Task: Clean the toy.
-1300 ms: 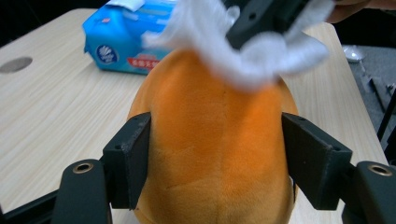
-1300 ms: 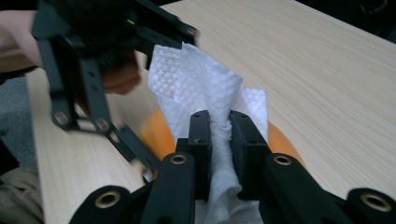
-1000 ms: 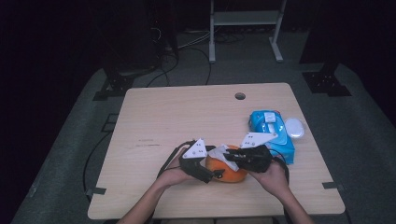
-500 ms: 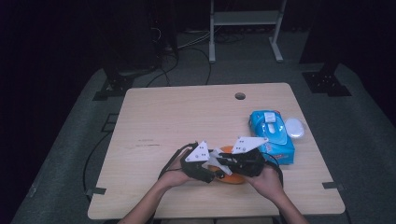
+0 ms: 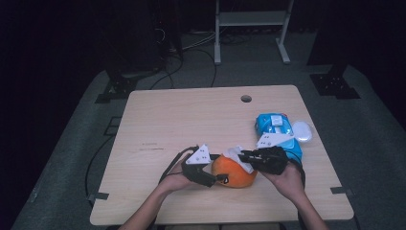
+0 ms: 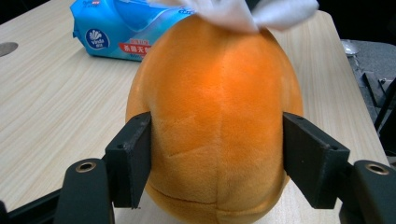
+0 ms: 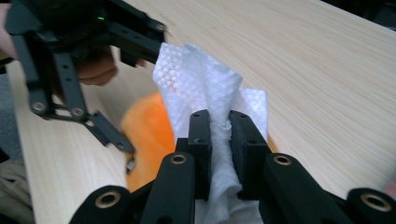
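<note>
Left gripper (image 6: 217, 158) has just closed onto the orange plush (image 6: 217, 116), lower centre; right gripper (image 7: 219, 135) pinches the wipe (image 7: 205, 88). Keep the plush clamped steady; wipe with light strokes.

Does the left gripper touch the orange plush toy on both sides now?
Touching. In the left gripper view, both black pads of the left gripper press against the sides of the orange plush toy, with no gap visible on either side.
</note>
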### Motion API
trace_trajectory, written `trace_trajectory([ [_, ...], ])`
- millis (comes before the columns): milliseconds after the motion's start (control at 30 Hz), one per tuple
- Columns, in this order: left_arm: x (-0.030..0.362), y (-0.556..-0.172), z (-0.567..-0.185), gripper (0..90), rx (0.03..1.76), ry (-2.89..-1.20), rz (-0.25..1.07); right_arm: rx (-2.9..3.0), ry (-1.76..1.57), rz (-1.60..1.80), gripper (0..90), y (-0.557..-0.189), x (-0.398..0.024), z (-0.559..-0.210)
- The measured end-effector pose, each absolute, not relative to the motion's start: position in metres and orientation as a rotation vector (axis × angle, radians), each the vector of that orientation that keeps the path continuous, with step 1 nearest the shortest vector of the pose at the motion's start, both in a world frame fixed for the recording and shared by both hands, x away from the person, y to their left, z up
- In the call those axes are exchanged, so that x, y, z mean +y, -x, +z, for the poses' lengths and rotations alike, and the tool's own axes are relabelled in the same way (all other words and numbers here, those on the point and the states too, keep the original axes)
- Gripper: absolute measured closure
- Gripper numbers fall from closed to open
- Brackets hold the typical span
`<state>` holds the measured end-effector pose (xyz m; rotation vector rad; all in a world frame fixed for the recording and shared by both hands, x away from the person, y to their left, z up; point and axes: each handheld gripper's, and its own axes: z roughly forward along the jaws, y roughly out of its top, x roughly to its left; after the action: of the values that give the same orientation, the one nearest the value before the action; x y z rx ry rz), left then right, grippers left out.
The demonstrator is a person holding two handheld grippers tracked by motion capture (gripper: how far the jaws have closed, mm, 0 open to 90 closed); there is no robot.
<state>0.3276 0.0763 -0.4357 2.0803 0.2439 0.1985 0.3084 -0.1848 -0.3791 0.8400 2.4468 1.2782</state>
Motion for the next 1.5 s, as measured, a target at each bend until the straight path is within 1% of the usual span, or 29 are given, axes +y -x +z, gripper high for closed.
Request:
trace_trajectory([
  [133,0.077,-0.329,-0.435,27.4,0.249,-2.082,0.186,2.458,-0.882,1.291,78.6,-0.312,-0.194,-0.384],
  [167,0.075,-0.33,-0.432,20.4,0.27,-2.083,0.176,2.46,-0.889,1.292,78.6,-0.312,-0.193,-0.386],
  [200,0.075,-0.33,-0.432,17.9,0.27,-2.083,0.176,2.46,-0.889,1.292,78.6,-0.312,-0.193,-0.386],
  [233,0.074,-0.329,-0.43,17.9,0.276,-2.07,0.18,2.459,-0.89,1.288,78.6,-0.312,-0.192,-0.386],
  [267,0.072,-0.328,-0.428,15.6,0.28,-2.051,0.176,2.457,-0.888,1.293,78.6,-0.311,-0.19,-0.387],
  [333,0.068,-0.326,-0.426,14.1,0.279,-2.042,0.183,2.472,-0.867,1.319,78.6,-0.308,-0.182,-0.387],
  [367,0.067,-0.325,-0.426,14.3,0.273,-2.053,0.189,2.481,-0.844,1.315,78.6,-0.306,-0.178,-0.386],
  [400,0.067,-0.324,-0.428,17.4,0.259,-2.067,0.206,2.487,-0.822,1.307,78.6,-0.303,-0.173,-0.386],
  [433,0.07,-0.325,-0.431,24.2,0.257,-2.066,0.207,2.488,-0.787,1.27,78.6,-0.301,-0.169,-0.384],
  [500,0.072,-0.326,-0.432,27.6,0.261,-2.064,0.198,2.494,-0.794,1.283,78.6,-0.302,-0.171,-0.383],
  [600,0.077,-0.329,-0.435,29.1,0.288,-2.062,0.186,2.488,-0.812,1.274,78.6,-0.303,-0.176,-0.383],
  [733,0.083,-0.333,-0.439,29.8,0.3,-2.053,0.154,2.48,-0.851,1.271,78.5,-0.305,-0.189,-0.386],
  [867,0.086,-0.334,-0.441,29.8,0.306,-2.056,0.15,2.459,-0.904,1.269,78.5,-0.303,-0.206,-0.387],
  [967,0.088,-0.336,-0.442,29.7,0.319,-2.048,0.138,2.458,-0.906,1.273,78.5,-0.303,-0.206,-0.387],
  [1300,0.091,-0.339,-0.445,29.5,0.338,-2.058,0.134,2.466,-0.833,1.289,78.5,-0.297,-0.189,-0.384],
  [1500,0.096,-0.344,-0.447,29.5,0.371,-2.041,0.109,2.472,-0.876,1.287,78.5,-0.303,-0.198,-0.389],
])
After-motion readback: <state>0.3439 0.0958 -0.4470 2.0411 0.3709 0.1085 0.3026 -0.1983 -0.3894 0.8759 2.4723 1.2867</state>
